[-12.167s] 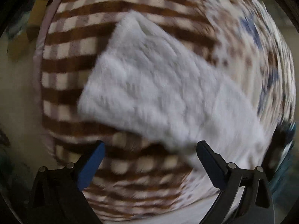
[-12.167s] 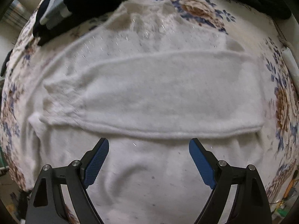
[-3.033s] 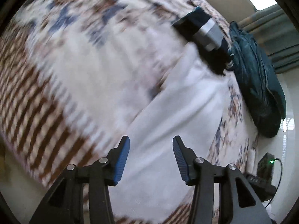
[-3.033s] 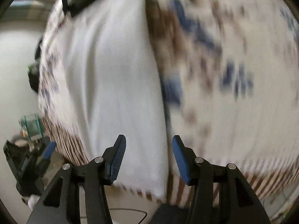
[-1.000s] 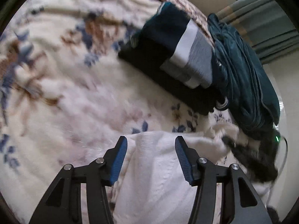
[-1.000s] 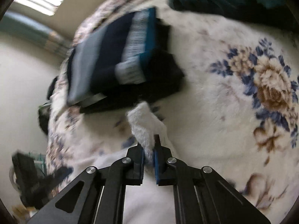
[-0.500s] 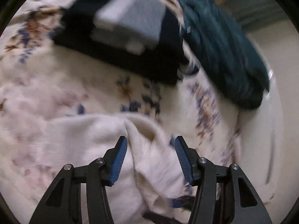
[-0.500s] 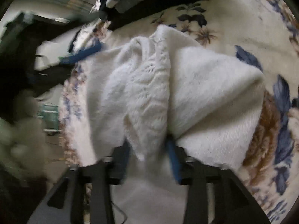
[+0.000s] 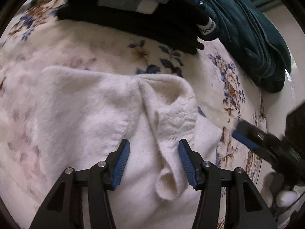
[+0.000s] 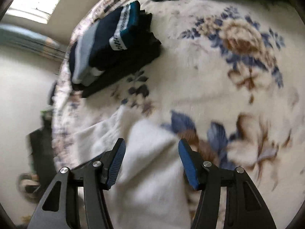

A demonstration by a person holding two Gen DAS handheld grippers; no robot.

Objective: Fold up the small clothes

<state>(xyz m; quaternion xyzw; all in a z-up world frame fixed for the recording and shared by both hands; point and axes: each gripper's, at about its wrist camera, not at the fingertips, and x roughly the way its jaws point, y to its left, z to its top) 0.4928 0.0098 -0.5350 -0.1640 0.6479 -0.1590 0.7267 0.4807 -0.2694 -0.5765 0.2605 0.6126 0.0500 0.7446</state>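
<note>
A fluffy white sweater point(image 9: 91, 114) lies folded on a floral blanket point(image 9: 106, 47); a sleeve cuff point(image 9: 169, 183) curls up near its front. My left gripper point(image 9: 154, 162) is open just above the sweater, its blue pads either side of the cuff fold, holding nothing. My right gripper point(image 10: 151, 164) is open over the sweater's corner point(image 10: 150, 171) in the right wrist view, holding nothing. The right gripper also shows at the right edge of the left wrist view point(image 9: 266, 145).
A stack of folded dark and striped clothes point(image 9: 133, 5) sits beyond the sweater, also in the right wrist view point(image 10: 112, 43). A dark teal garment point(image 9: 247, 28) lies heaped to the right. The bed's left edge point(image 10: 59, 103) drops to the floor.
The right gripper let go of the white sweater, which it held a second ago, and now stands open. The sweater's top has been laid down folded. The left gripper stays open.
</note>
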